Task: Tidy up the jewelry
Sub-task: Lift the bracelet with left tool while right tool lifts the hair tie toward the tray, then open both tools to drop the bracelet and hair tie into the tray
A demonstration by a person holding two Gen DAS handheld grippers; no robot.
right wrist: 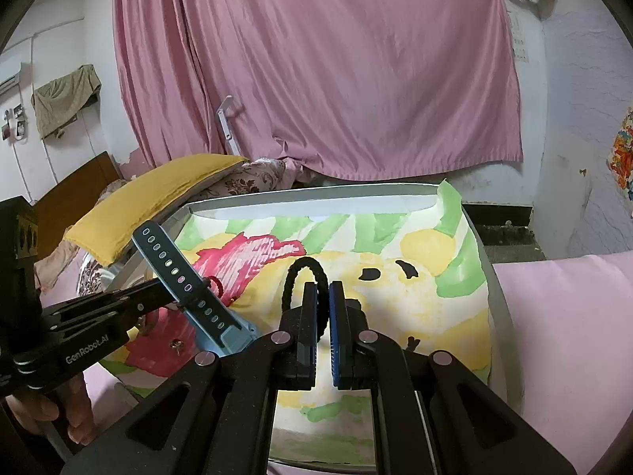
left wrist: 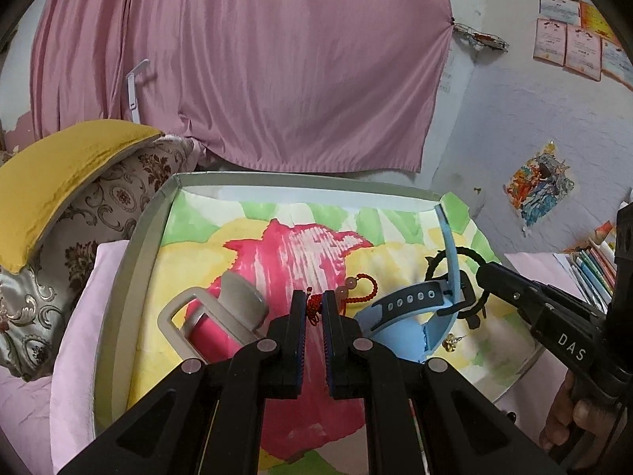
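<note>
Lying on the painted tray liner [left wrist: 277, 245]: red knotted cord charm [left wrist: 358, 287] with two pale pink beads, looped cord and a red tassel end. Beside it, to the right: blue watch [left wrist: 415, 316] with dark perforated strap, one strap half standing upright at the tray's far right. Small gold earring [left wrist: 453, 341] just beyond the watch body, resting on the liner. Black braided hair tie [right wrist: 306, 277], a loop, raised off the liner in the right wrist view. Beige handled box [left wrist: 213, 308] with pink interior, left of centre on the tray [left wrist: 146, 237].

Left gripper [left wrist: 314, 308]: jaws drawn nearly together, narrow gap, pinching the red tassel of the cord charm between the blue pads; rest of the charm trailing right on the liner.

Right gripper [right wrist: 323, 308]: jaws likewise close, narrow gap, clamping the lower part of the hair tie; loop standing up above the fingertips. In the left wrist view the same gripper reaches in from the right, just beside the watch strap; contact with the strap not determinable.

Surroundings: pink curtain [right wrist: 316, 71] behind, yellow cushion [left wrist: 59, 182] to the left.
</note>
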